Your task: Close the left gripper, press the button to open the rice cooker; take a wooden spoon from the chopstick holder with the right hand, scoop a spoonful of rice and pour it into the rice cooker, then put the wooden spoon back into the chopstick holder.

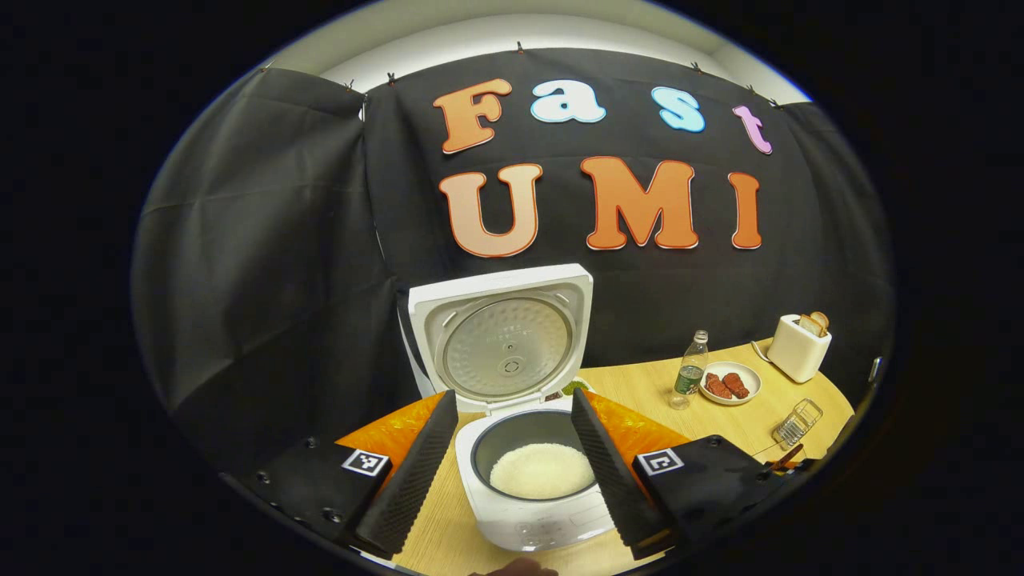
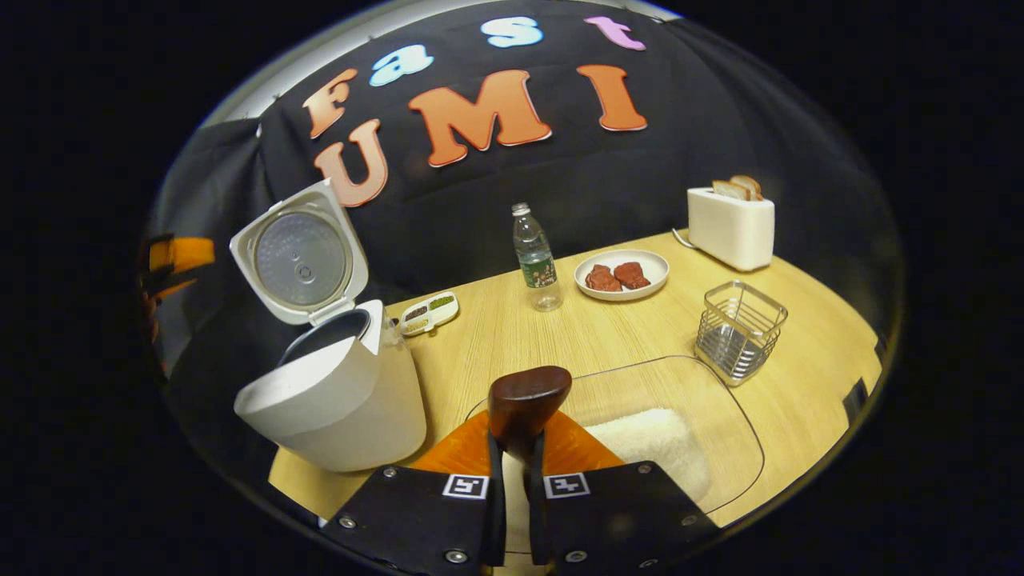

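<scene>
The white rice cooker [image 1: 528, 512] stands open with its lid [image 1: 504, 340] upright, and white rice [image 1: 542, 470] lies in the pot. My left gripper [image 1: 514, 398] is open, its fingers spread to either side of the pot just in front of it. My right gripper [image 2: 516, 448] is shut on the handle of a dark wooden spoon [image 2: 528, 398]. The spoon's bowl points up, over the left rim of a clear glass tray [image 2: 720, 416] holding rice [image 2: 652, 444]. I cannot tell whether the spoon carries rice. The wire chopstick holder [image 2: 738, 330] stands beyond the tray, to the right. The cooker [image 2: 336, 392] is to the spoon's left.
On the wooden table [image 2: 608, 328] stand a water bottle [image 2: 536, 260], a plate of meat [image 2: 622, 274], a white toaster [image 2: 730, 226] with bread and a small dish of grains [image 2: 430, 312] beside the cooker. The table's rounded edge runs close on the right.
</scene>
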A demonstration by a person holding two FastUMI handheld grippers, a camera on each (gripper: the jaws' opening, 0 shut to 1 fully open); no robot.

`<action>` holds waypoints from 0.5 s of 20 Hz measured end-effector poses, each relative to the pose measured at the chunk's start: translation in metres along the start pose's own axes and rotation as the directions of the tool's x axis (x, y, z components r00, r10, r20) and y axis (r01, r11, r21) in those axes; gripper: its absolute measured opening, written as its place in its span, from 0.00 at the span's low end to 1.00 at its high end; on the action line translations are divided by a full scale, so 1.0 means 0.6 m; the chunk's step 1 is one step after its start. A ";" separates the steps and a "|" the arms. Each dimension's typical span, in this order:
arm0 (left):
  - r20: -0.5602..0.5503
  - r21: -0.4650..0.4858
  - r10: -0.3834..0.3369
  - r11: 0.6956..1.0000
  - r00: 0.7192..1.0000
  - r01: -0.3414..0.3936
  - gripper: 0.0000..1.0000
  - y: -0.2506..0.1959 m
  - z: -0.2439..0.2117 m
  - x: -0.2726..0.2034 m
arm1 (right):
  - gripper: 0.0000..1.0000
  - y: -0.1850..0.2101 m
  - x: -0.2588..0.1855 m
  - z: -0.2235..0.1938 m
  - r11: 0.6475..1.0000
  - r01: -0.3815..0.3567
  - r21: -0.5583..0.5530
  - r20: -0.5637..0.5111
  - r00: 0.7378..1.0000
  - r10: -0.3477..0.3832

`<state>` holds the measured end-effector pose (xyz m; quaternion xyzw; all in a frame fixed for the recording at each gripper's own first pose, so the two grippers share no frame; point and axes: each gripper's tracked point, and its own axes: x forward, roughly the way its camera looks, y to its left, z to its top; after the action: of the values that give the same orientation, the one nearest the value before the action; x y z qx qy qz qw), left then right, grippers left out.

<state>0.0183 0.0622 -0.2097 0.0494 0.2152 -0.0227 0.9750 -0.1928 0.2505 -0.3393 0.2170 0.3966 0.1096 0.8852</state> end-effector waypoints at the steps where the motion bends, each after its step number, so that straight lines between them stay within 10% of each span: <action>1: 0.001 0.002 0.000 1.000 1.000 0.000 0.97 0.000 -0.002 0.001 | 0.12 -0.009 0.004 -0.004 0.997 -0.002 0.080 -0.023 1.000 0.003; 10: 0.002 -0.005 0.003 1.000 1.000 -0.003 0.97 0.002 0.000 0.001 | 0.11 -0.065 0.007 -0.011 0.829 -0.028 0.558 -0.108 0.988 0.106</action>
<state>0.0188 0.0636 -0.2096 0.0475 0.2141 -0.0206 0.9755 -0.1941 0.2200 -0.3643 0.4703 0.4621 0.0352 0.7510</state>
